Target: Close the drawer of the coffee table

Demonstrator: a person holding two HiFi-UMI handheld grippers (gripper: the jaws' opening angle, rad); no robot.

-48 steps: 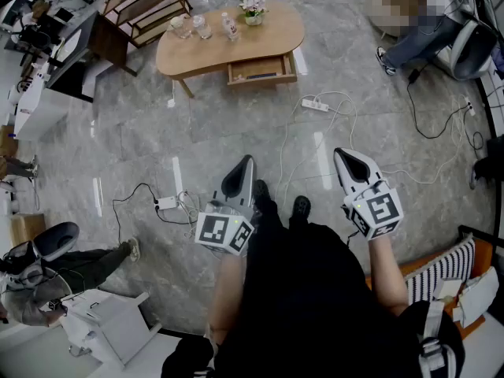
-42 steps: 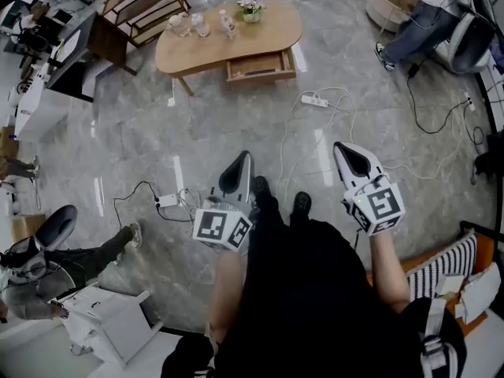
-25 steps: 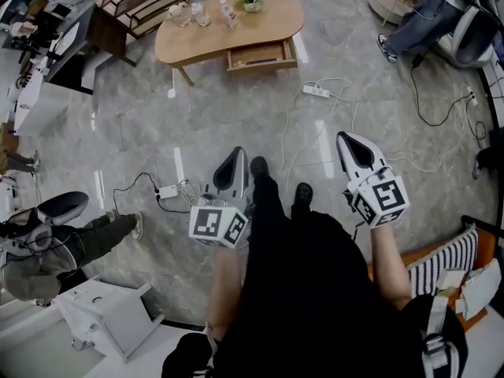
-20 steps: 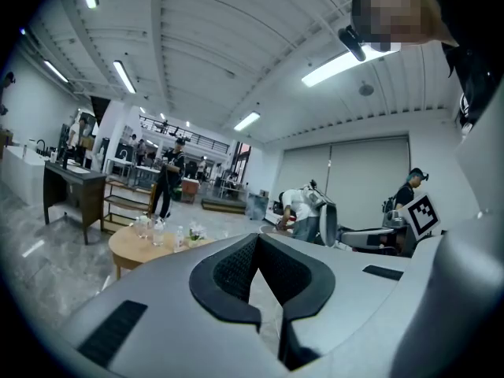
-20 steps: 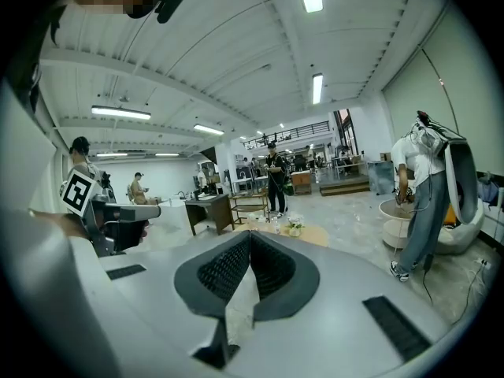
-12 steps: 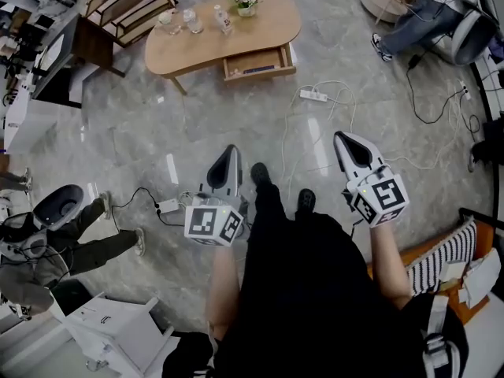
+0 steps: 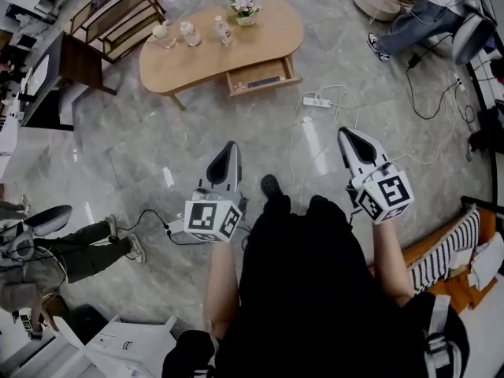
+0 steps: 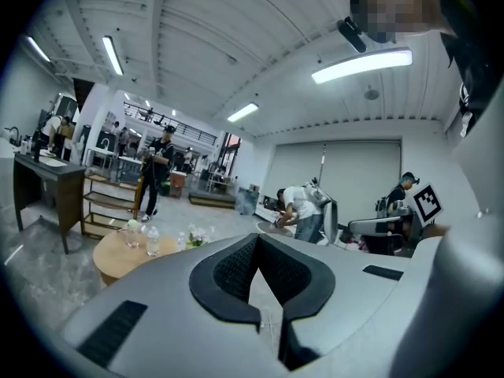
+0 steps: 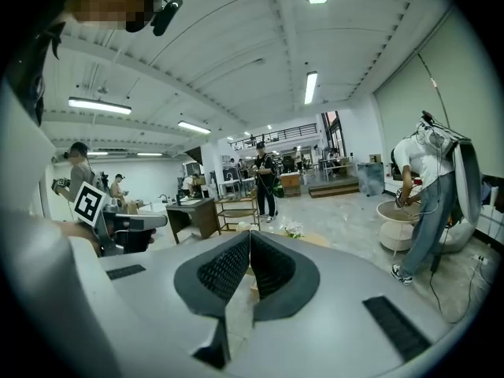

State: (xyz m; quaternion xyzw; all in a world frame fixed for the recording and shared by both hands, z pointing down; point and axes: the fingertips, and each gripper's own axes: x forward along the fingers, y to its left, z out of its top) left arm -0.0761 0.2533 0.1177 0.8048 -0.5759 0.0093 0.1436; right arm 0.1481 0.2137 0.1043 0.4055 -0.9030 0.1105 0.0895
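A bean-shaped wooden coffee table (image 7: 181, 57) stands on the marble floor at the top of the head view, its drawer (image 7: 262, 77) pulled out on the near side. My left gripper (image 7: 231, 148) and right gripper (image 7: 345, 135) are both shut and empty, held side by side well short of the table, pointing toward it. In the left gripper view the table (image 8: 118, 257) shows at lower left past the shut left gripper (image 8: 257, 239). In the right gripper view the right gripper (image 9: 249, 236) hides most of the table (image 9: 319, 241).
Bottles (image 7: 189, 32), a cup and a flower pot (image 7: 245, 7) stand on the tabletop. A white power strip (image 7: 316, 101) with cables lies on the floor between me and the table. A wooden shelf (image 7: 106, 18) stands at upper left, and people stand or sit at left and upper right.
I have walked toward the table: it has grown larger and slid down in the head view. Both grippers moved forward with me and stay shut.
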